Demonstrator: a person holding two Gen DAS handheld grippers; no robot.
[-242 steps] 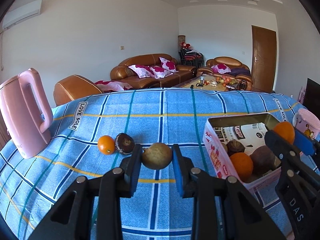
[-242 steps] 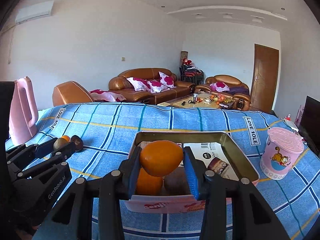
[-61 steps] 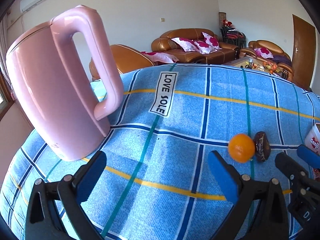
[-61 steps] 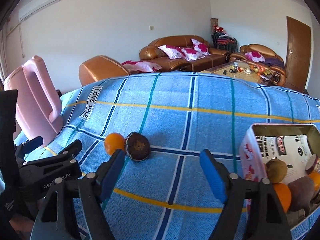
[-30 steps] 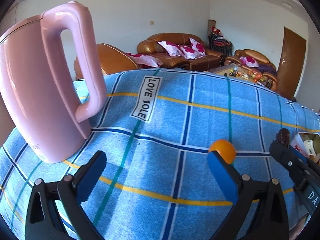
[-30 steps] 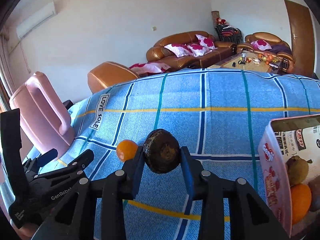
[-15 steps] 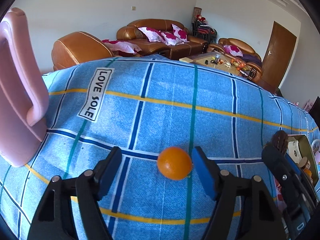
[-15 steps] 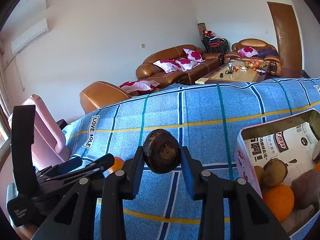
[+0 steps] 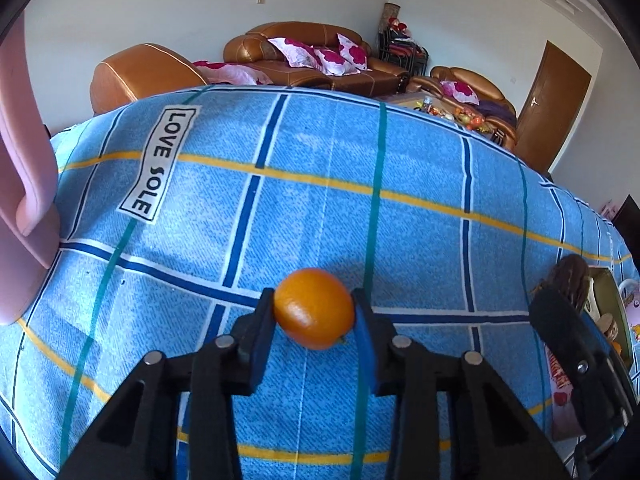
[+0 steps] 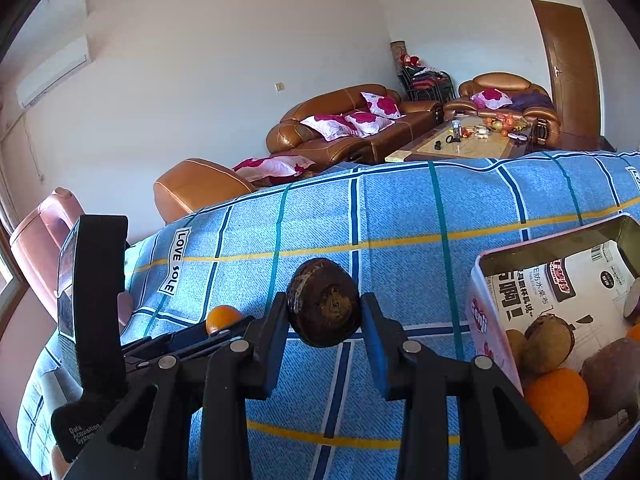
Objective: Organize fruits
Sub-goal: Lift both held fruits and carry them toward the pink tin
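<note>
Left gripper (image 9: 314, 312): a second ago its jaws stood wide with the orange (image 9: 314, 308) off to one side; now the fruit sits squarely between the blue pads, and the jaws are closing on it. Both pads appear to touch its sides. The orange seems to rest on the blue checked cloth (image 9: 320, 208), not yet lifted.

Reading for the task: this looks like the last loose fruit on the cloth, now being taken, so only carrying and dropping remain.

Right gripper (image 10: 324, 310): unchanged, narrow and clamped on the dark brown fruit (image 10: 324, 308), held clear above the cloth.

Just beyond it to the right, the open pink tin (image 10: 480, 320) already holds an orange, brownish round fruits and a larger reddish-brown one.

Farther left, the pink kettle (image 9: 24, 200) stands at the cloth's edge. Beyond the table, brown sofas (image 10: 352, 124).
</note>
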